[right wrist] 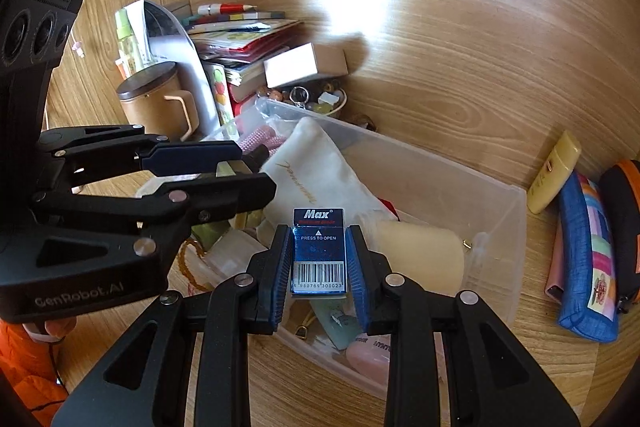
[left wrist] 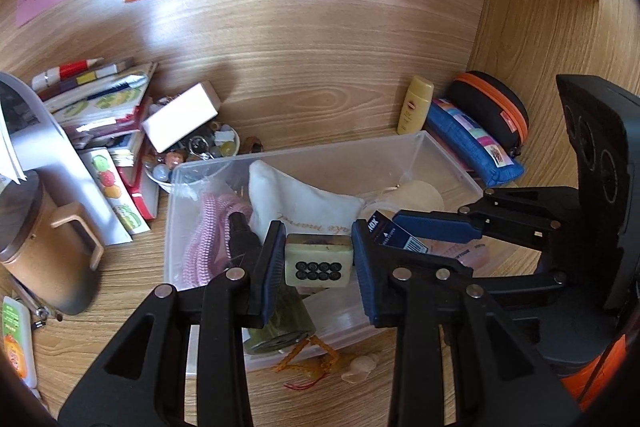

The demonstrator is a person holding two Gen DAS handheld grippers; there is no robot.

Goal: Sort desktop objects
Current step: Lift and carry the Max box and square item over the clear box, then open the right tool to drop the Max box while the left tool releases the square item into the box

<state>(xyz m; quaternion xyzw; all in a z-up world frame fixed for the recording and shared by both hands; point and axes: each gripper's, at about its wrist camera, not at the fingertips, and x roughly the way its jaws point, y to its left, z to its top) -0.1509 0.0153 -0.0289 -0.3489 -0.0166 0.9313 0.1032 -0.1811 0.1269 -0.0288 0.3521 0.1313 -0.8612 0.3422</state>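
A: Starting at nine o'clock in the left wrist view, what's there?

B: A tan lidded mug [left wrist: 48,247] with a handle, and behind it a leaning stack of notebooks [left wrist: 104,115]. Toward eleven o'clock a white box [left wrist: 182,115] rests tilted on a bowl of beads [left wrist: 192,155].

A: And the centre?

B: The left gripper [left wrist: 319,261] has its fingers clamped on a pale green mahjong tile [left wrist: 319,259] showing eight dark circles, held above the clear plastic bin [left wrist: 448,157]. A white fabric pouch [left wrist: 304,203] and pink knitted cord [left wrist: 212,227] lie inside the bin.

A: The other hand?

B: In the right wrist view the right gripper [right wrist: 318,255] grips a blue Max blade box [right wrist: 319,251] between its pads, barcode toward the camera, also over the bin.

A: Further right?

B: At two o'clock, just outside the bin, stand a yellow lotion bottle [left wrist: 416,105], a blue patchwork pencil case [left wrist: 472,143] and a black orange-zipped case [left wrist: 492,107].
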